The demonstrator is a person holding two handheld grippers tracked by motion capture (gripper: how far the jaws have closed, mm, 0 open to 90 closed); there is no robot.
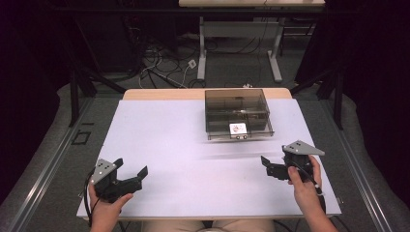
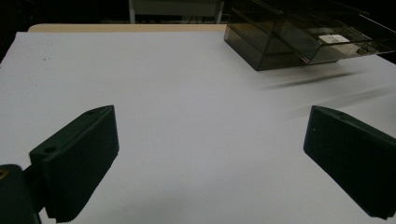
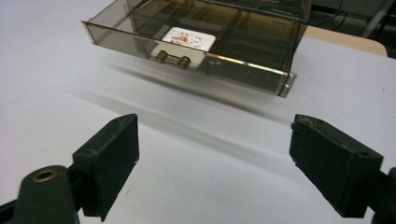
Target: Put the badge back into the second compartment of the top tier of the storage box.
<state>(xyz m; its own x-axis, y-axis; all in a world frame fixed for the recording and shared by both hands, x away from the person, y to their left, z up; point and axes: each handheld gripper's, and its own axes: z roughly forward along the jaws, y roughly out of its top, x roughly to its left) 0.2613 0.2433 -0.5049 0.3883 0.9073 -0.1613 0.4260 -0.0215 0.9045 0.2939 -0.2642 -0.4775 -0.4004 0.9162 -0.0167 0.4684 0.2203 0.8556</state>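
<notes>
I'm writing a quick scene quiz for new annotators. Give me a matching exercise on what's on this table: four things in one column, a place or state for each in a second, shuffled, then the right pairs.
Things
1. left gripper
2. right gripper
3. smoky clear drawer box
4. small white card

Places or states
A. lies inside the pulled-out drawer
B. open, at the table's near left
C. stands at the far middle of the white table
D. open, at the table's near right

Pairs: 1-B, 2-D, 3-C, 4-A
</notes>
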